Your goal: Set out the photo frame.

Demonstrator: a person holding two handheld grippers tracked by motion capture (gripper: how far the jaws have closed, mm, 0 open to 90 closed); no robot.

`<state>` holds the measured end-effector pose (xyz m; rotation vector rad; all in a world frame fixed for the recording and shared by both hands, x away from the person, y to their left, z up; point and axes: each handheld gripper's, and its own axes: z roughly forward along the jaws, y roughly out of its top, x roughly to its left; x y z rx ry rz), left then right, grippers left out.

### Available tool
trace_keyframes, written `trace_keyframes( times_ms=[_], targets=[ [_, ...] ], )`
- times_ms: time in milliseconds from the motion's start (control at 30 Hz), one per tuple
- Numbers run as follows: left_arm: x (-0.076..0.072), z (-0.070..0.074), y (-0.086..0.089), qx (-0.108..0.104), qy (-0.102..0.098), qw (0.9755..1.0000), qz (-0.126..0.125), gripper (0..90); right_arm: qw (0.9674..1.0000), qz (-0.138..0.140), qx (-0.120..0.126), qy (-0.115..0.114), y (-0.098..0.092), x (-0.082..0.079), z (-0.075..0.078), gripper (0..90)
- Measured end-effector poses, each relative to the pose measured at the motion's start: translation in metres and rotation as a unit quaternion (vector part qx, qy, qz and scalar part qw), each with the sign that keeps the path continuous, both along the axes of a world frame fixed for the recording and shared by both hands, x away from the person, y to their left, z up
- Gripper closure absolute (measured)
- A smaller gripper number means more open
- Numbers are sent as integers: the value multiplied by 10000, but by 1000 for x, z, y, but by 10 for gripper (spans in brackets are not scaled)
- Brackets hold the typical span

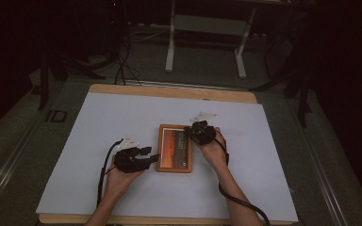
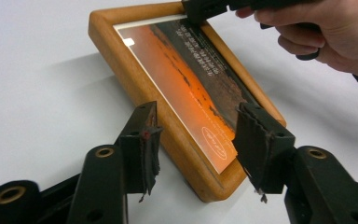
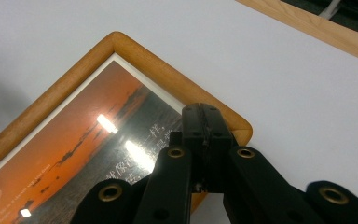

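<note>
While the right gripper [image 3: 204, 122] rests jaws-together on the far corner of the wooden picture frame [image 1: 174, 148] (lying mid-table on the white sheet [image 1: 99, 122]), the left gripper [image 2: 193, 144] straddles its near corner, half open, nothing pinched. Looks like the grab stage; next, squeeze the left.

Left tongs [image 2: 193, 140] jaws half apart; right tongs [image 3: 204, 128] jaws pressed together, tips down.
</note>
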<state>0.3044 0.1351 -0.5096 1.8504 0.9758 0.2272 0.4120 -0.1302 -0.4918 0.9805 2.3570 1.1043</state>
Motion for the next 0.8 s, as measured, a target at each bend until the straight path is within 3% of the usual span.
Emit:
trace_keyframes(
  times_ms=[533, 800],
  targets=[
    [-1, 0, -5, 17, 2, 10000, 94, 409, 9995, -166, 220, 150, -9, 5, -5, 900],
    [-1, -2, -11, -56, 98, 9999, -23, 386, 9989, -324, 221, 254, -16, 8, -11, 900]
  ],
)
